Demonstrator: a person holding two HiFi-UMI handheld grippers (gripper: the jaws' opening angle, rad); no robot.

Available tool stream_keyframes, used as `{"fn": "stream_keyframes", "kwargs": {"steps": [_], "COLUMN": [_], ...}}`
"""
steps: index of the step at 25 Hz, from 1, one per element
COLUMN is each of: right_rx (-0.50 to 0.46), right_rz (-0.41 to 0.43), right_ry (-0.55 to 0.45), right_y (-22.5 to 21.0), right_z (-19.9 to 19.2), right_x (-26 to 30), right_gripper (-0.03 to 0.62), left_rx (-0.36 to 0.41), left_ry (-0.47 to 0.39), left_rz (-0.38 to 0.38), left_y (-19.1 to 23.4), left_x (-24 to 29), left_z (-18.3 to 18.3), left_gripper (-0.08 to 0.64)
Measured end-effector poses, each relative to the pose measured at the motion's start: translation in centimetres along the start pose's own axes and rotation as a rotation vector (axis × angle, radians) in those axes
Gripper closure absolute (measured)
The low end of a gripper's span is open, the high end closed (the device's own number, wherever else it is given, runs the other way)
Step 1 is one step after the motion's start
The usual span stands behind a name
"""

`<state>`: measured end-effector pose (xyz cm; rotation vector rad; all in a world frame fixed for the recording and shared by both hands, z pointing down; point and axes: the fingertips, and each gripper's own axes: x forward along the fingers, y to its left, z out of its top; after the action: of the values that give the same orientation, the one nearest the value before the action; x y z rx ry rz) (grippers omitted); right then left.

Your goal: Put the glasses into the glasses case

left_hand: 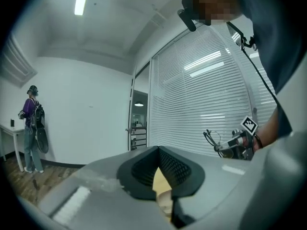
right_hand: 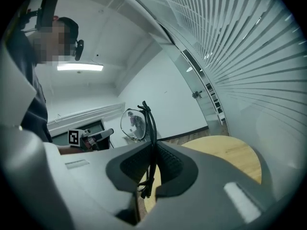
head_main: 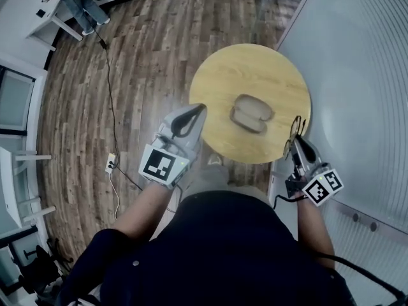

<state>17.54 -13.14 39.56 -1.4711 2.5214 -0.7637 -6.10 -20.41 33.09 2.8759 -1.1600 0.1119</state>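
Right gripper (head_main: pixel 297 140) clamped on the glasses (right_hand: pixel 150 128), holding them at the round table's (head_main: pixel 255 69) near right edge, well apart from the open glasses case (head_main: pixel 251 112) mid-table — left gripper (head_main: pixel 199 109) pinched together, empty, near the table's left edge.

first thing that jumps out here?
The glasses, pinched in the right gripper at the round wooden table's right edge. Then the glasses case lying mid-table, apparently open. The left gripper hangs shut and empty at the table's left edge.
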Motion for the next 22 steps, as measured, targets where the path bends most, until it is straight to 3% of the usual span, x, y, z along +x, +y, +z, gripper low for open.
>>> {"fn": "stream_keyframes", "kwargs": {"steps": [9, 22], "right_rx": [-0.021, -0.092], "right_rz": [-0.035, 0.078], "right_ry": [0.04, 0.189], "right_y": [-1.5, -4.9], "right_z": [0.8, 0.4], "right_x": [4.2, 9.6], "right_gripper": [0.558, 0.558], "left_rx": [0.007, -0.052], "left_ry": [0.032, 0.056], "left_rz": [-0.076, 0.012], "left_y": [3.0, 4.5], "left_x": [4.5, 8.4], "left_z": [-0.6, -1.3], "left_gripper": [0.555, 0.555]}}
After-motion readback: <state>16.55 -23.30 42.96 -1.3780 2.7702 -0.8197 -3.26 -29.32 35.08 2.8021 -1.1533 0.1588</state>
